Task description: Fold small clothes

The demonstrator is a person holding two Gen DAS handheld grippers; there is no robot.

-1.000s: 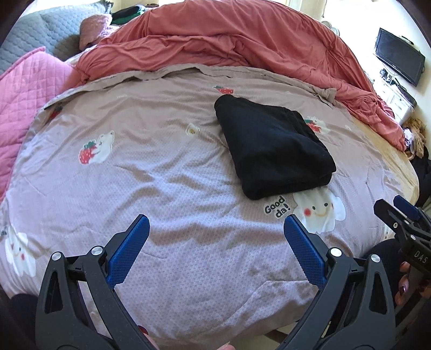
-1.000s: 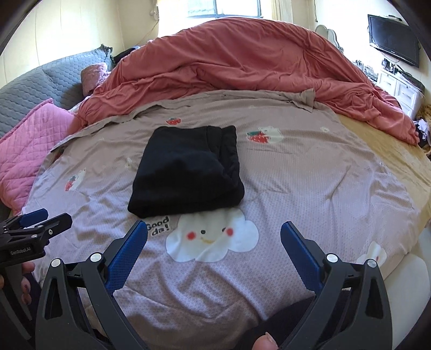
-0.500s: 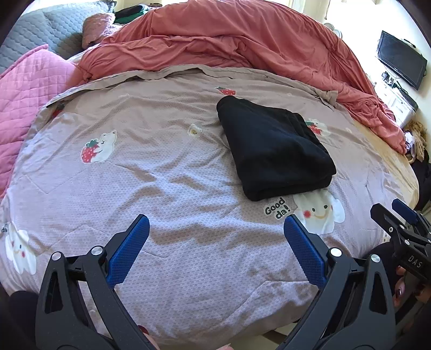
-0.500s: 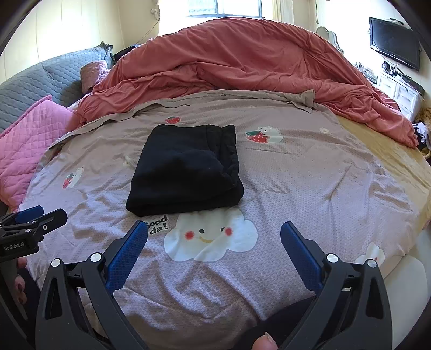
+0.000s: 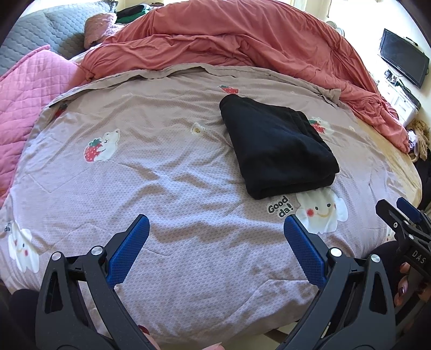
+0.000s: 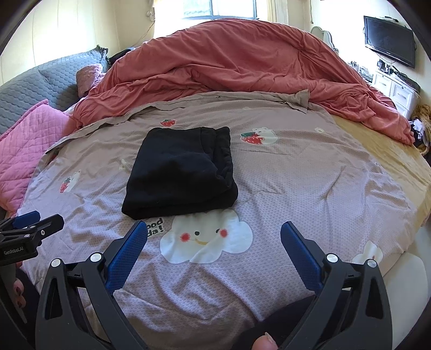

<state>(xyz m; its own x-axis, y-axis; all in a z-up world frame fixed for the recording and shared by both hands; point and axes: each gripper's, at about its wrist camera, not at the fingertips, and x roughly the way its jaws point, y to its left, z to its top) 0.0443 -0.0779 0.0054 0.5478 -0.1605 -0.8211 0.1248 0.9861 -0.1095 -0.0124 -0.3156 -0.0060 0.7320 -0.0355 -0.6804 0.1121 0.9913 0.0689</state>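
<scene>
Left wrist view, bed: mauve-grey quilted bed cover [image 5: 188,167] with cartoon prints fills most of both frames, lightly creased, lit by sun.
Duvet: bulky rust-red duvet [image 5: 242,40] heaped across the far side of the bed, its edge lying over the far edge of the cover; same heap in the right wrist view [image 6: 242,62].
Pillows: pink quilted pillow [image 5: 24,88] at the far left, grey quilted cushion [image 5: 40,24] behind it.
Bare strip: tan sheet [image 6: 390,161] exposed along the right edge of the bed.
TV: black flat screen [image 6: 389,40] on the right wall, white drawer unit [image 6: 398,88] below it.
Garment: black folded fleece garment [image 5: 277,145] lies flat on the cover as a thick rectangular stack, right of centre in the left view, left of centre in the right view [image 6: 183,172]. Stacked layer edges show on its right side. Near edge sits just beside the white smiling cloud print [image 6: 206,237] and the "Good da!" lettering [image 5: 280,208]. Nothing is touching it.
Left gripper: left gripper [image 5: 216,237] spread wide, blue pads [image 5: 129,250] well apart, nothing between them, hovering over bare cover near the garment; its tip also shows at the left edge of the right view [image 6: 27,226].
Right gripper: right gripper [image 6: 214,239] spread wide, empty, over the cloud print just short of the garment's near edge; also seen at the right edge of the left view [image 5: 404,218].
</scene>
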